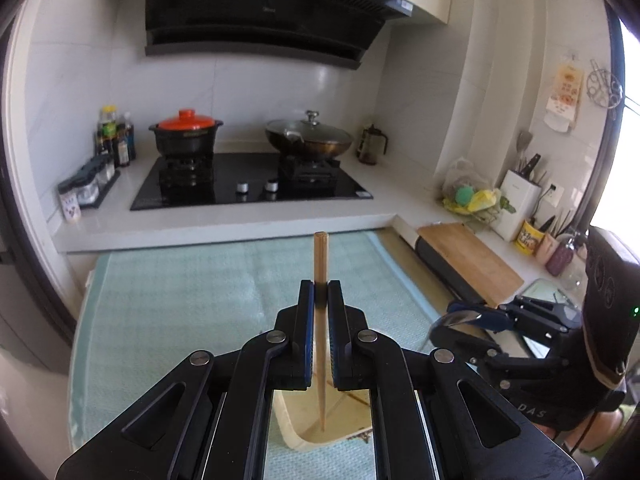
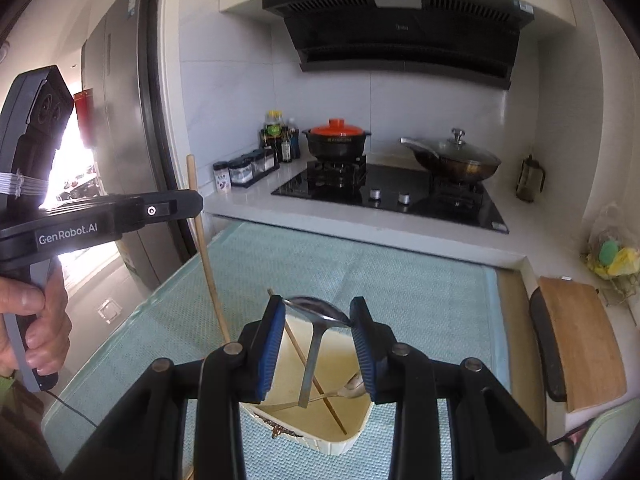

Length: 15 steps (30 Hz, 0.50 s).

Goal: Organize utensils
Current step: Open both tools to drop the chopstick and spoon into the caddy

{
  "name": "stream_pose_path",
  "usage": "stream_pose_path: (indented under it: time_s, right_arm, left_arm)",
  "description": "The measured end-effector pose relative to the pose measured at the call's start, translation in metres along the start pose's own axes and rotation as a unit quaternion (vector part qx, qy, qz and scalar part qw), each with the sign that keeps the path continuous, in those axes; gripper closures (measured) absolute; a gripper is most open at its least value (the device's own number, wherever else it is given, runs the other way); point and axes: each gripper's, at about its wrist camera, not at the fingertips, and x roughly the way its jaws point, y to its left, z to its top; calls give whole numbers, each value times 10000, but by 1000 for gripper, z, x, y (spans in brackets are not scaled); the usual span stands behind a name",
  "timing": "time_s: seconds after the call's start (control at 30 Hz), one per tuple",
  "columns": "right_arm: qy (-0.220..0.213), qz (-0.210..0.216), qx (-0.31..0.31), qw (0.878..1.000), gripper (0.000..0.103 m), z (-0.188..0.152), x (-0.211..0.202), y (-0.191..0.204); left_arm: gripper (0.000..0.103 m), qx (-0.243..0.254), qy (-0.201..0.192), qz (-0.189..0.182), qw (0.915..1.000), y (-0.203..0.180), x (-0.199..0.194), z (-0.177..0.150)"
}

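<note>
Left gripper (image 1: 320, 292): jaws narrow, clamped on chopstick (image 1: 320, 256), upright, lower tip inside cream tray (image 2: 340, 446). Tray sits on green mat (image 2: 420, 280) near front edge, holding second chopstick (image 2: 316, 384) and spoon (image 2: 352, 388).

Right gripper (image 2: 318, 320): jaws fairly wide, pinching ladle (image 2: 320, 312) by bowl rims, handle hanging into tray.

Risks: rounded bowl likely slips from pads; chopstick may pivot in grip, miss tray; dropped ladle could scatter contents.

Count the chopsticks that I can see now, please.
2. One chopstick is upright, clamped in the left gripper above the white container. The other chopstick lies slanted inside that container. More may be hidden behind the grippers.
</note>
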Motion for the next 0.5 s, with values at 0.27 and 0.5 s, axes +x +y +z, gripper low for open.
stream_pose_path:
  time_s: [0.27, 0.5]
  right_arm:
    - [893, 177, 537, 9944, 69, -30, 80, -25]
    - [858, 111, 632, 9942, 51, -33, 81, -31]
  left_arm:
    - [98, -216, 771, 132, 9967, 9, 68, -31]
    - [43, -320, 822, 470, 9950, 12, 59, -40]
